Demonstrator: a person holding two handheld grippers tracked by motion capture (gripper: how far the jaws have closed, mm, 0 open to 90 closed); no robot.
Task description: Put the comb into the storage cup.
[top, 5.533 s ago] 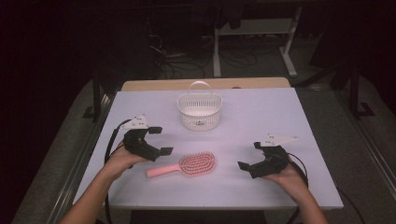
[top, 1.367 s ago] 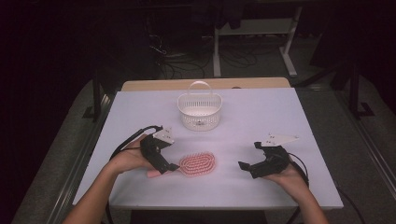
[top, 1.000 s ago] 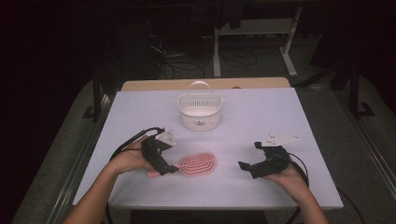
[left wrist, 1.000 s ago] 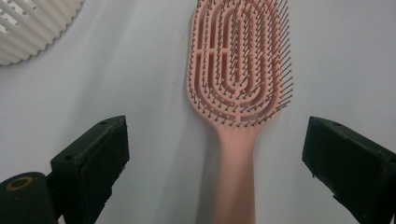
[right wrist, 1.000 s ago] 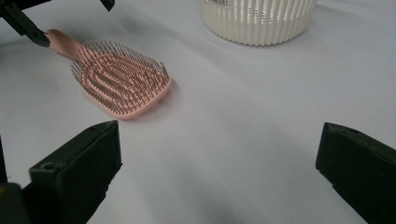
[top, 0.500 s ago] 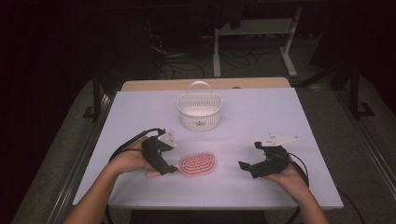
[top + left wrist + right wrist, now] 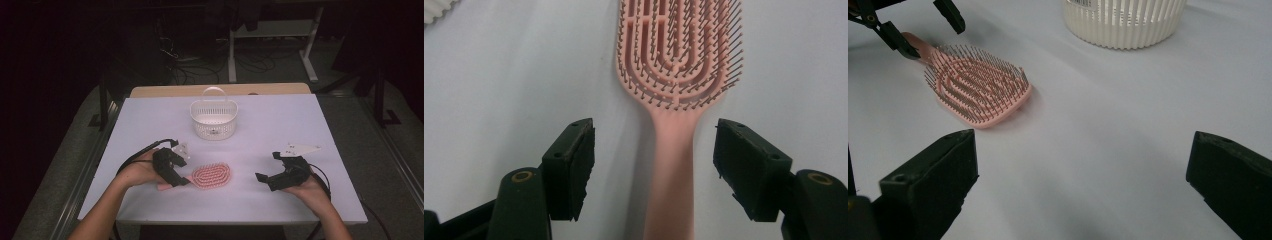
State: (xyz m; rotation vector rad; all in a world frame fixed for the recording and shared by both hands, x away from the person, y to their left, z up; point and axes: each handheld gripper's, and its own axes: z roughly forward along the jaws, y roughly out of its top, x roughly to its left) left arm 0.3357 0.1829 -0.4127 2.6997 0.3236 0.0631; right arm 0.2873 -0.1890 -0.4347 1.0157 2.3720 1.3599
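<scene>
A pink hairbrush (image 7: 212, 176) lies bristles up on the white table (image 7: 280, 130), its handle pointing left. My left gripper (image 7: 179, 180) straddles that handle. In the left gripper view the handle (image 7: 670, 175) runs between the two pads (image 7: 574, 165), which have just been closing but still stand clear of it on both sides. My right gripper (image 7: 264, 180) rests on the table to the right of the brush, jaws wide open and nothing between them. From the right gripper view the brush (image 7: 978, 90) lies ahead to the left, with the left gripper (image 7: 923, 30) over its handle.
A white slotted basket (image 7: 214, 118) with a raised handle stands at the middle back of the table, seen also in the right gripper view (image 7: 1123, 22). Dark floor, cables and a stand lie beyond the far edge.
Since five seconds ago my left gripper came right and down over the brush handle. Over the last second both hands kept still.
</scene>
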